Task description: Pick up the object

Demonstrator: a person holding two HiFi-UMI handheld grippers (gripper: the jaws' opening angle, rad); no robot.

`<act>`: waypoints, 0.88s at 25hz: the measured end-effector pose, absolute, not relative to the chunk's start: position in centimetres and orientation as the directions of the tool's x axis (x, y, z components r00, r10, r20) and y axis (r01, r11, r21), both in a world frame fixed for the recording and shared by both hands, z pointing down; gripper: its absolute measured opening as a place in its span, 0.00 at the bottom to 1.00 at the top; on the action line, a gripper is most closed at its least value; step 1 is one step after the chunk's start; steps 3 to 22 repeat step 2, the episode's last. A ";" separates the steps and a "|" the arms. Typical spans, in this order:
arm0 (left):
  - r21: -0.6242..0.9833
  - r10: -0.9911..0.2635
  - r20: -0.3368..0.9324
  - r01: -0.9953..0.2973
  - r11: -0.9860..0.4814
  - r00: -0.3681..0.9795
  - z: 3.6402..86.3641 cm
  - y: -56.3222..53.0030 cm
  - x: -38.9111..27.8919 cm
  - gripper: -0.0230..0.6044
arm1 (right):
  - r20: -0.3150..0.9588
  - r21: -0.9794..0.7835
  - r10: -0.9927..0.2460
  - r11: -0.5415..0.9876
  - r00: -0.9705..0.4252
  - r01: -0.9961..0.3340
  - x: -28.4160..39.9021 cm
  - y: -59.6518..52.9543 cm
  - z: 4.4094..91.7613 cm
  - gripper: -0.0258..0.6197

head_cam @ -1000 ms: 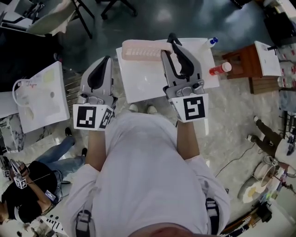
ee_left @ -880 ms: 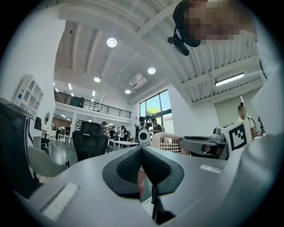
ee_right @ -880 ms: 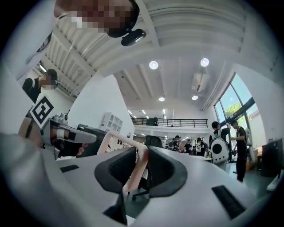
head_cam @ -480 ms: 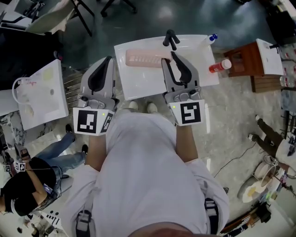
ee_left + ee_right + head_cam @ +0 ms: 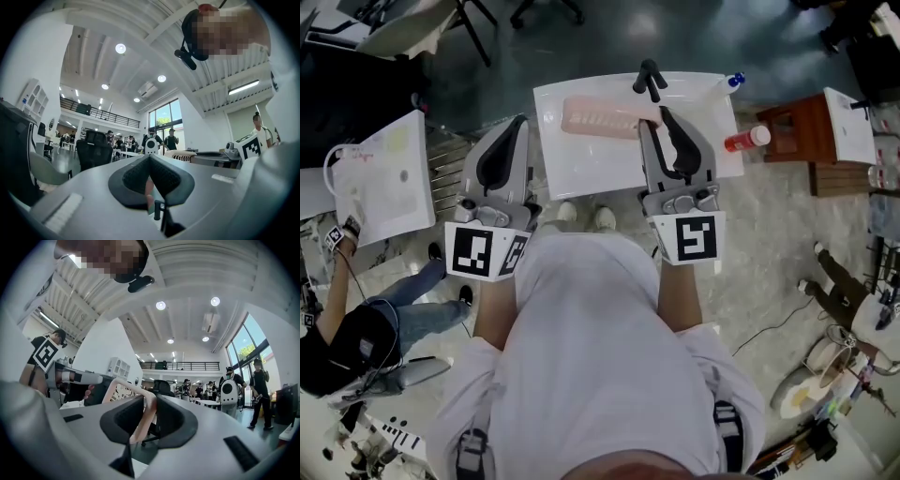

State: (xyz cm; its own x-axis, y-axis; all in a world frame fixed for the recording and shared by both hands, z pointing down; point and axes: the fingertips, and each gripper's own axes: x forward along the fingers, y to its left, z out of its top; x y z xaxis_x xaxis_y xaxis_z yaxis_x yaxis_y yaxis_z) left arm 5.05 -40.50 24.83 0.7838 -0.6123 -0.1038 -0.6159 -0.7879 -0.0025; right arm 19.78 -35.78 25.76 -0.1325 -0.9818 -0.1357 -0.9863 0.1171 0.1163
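A pink slotted basket (image 5: 600,118) lies across the far part of the white table (image 5: 581,169). My right gripper (image 5: 654,116) is shut on the basket's right end. In the right gripper view the pink rim (image 5: 140,420) is pinched between the two dark pads of that gripper (image 5: 151,400), and the basket stretches away to the left. Whether the basket rests on the table or hangs just above it does not show. My left gripper (image 5: 520,122) hovers off the table's left edge, and in its own view this gripper (image 5: 150,158) is shut with nothing held.
A black clamp-like object (image 5: 649,78) sits at the table's far edge, just beyond the right gripper. A red bottle (image 5: 745,140) and a blue-capped bottle (image 5: 729,82) stand at the table's right. A brown wooden stool (image 5: 797,127) is further right, and a second white table (image 5: 384,187) is at the left.
The right gripper and the pink basket have come a little nearer to me from the table's far edge, uncovering the black object. The left gripper has barely moved.
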 end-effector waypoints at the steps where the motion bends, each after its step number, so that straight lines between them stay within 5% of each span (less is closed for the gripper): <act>1: -0.002 -0.615 -0.103 -0.618 -0.786 0.782 24.8 -40.5 5.0 0.04 | -0.133 0.115 -0.982 0.119 -0.134 -0.986 19.8 -35.8 25.8 0.18; 22: -0.001 -0.618 -0.103 -0.621 -0.784 0.780 24.9 -40.6 4.9 0.04 | -0.131 0.113 -0.982 0.120 -0.135 -0.986 19.8 -35.8 25.8 0.18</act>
